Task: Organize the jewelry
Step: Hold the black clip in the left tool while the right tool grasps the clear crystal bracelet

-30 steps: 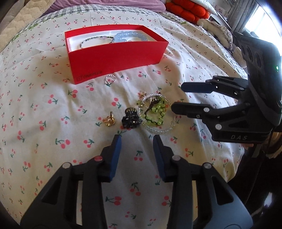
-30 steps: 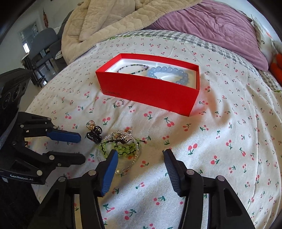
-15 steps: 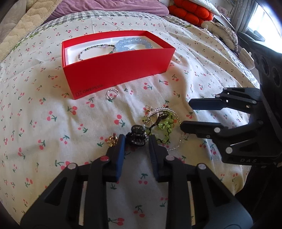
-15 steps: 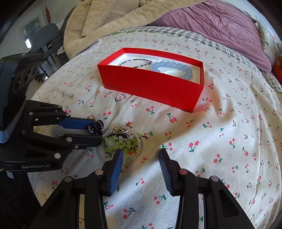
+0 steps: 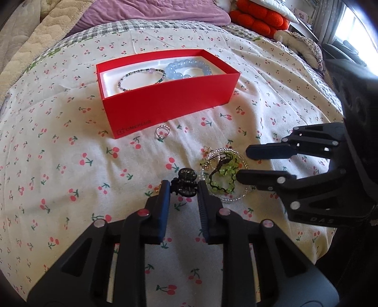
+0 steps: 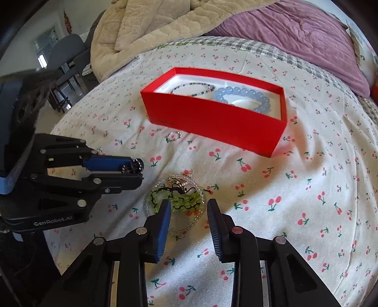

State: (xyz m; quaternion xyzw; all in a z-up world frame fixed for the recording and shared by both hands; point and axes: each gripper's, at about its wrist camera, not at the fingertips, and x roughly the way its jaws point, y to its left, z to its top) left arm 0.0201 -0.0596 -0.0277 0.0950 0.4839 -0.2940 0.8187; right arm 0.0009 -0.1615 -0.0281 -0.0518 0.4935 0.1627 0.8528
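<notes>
A red box point(image 5: 170, 104) point(image 6: 212, 118) sits on the cherry-print bedspread with a thin beaded bracelet point(image 5: 141, 79) and a blue bead bracelet point(image 5: 187, 68) inside. My left gripper point(image 5: 182, 186) point(image 6: 138, 172) is shut on a black hair clip point(image 5: 185, 180) point(image 6: 134, 166) and holds it just above the cloth. My right gripper point(image 6: 189, 207) point(image 5: 243, 163) is open over a tangle of green beads and a clear bead bracelet point(image 6: 176, 198) point(image 5: 223, 176). A small silver ring point(image 5: 162, 131) point(image 6: 174, 136) lies in front of the box.
A small gold piece point(image 5: 157, 187) peeks out left of my left fingers. A beige blanket point(image 6: 153, 28) and a purple pillow point(image 6: 295, 33) lie behind the box. Red cushions point(image 5: 257, 16) sit at the far right. The bed edge drops off at the left of the right wrist view.
My left gripper moved forward, closed on the black hair clip and lifted it slightly. My right gripper moved in over the green bead tangle and narrowed a little.
</notes>
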